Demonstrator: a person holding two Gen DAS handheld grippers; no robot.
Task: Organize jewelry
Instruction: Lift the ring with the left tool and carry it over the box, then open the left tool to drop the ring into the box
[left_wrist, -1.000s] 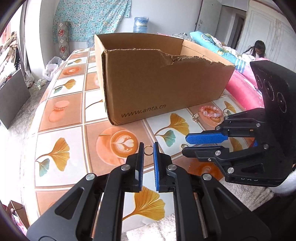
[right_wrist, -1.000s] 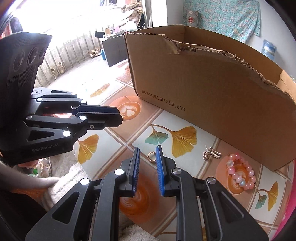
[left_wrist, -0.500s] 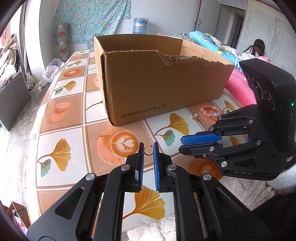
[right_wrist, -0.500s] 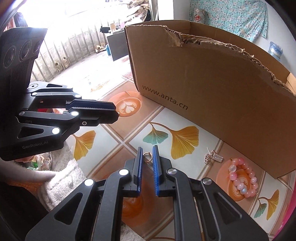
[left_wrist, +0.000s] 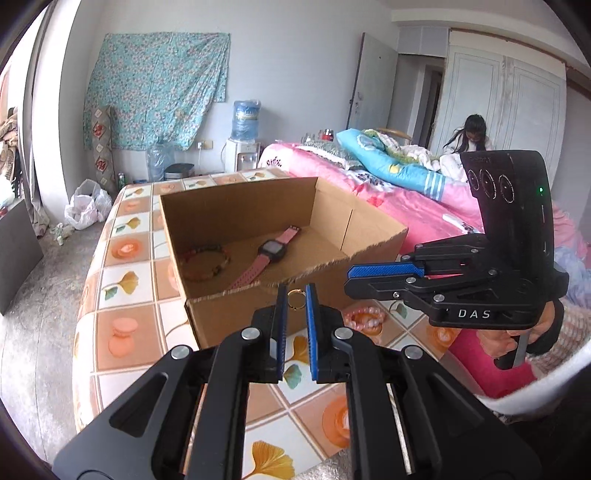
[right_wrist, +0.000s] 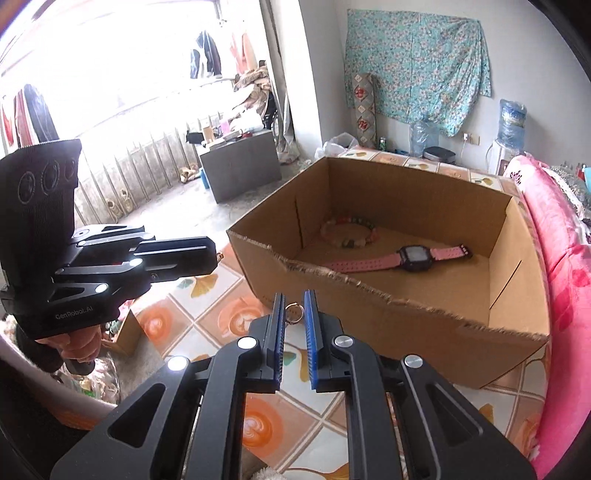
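1. The left gripper (left_wrist: 295, 292) has its fingers closed on a small gold ring (left_wrist: 295, 300), pinched only at the very tips, in the air before the box wall.
2. The right gripper (right_wrist: 294, 296) pinches a second ring (right_wrist: 294, 314) in the same way, also above the table (left_wrist: 122, 325).
3. The risk, I think, is a slip. Each ring is thin, hard and held at its edges, so a small twist or loosening could drop it on the tiles, where it would roll.
4. The torn front wall of the cardboard box (left_wrist: 332, 264) stands between both rings and the box floor. Fingers kept too low would hit this edge and could knock a ring out.
5. A pink bead bracelet (left_wrist: 364, 319) lies on the table just outside that wall and is not yet stored.
6. Inside the box lie a pink watch (left_wrist: 271, 251) and another bead bracelet (left_wrist: 207, 264), with bare floor near them.
7. Far behind are a pink bed (left_wrist: 406, 206), a seated person (left_wrist: 467, 136) and a water dispenser (left_wrist: 245, 122).
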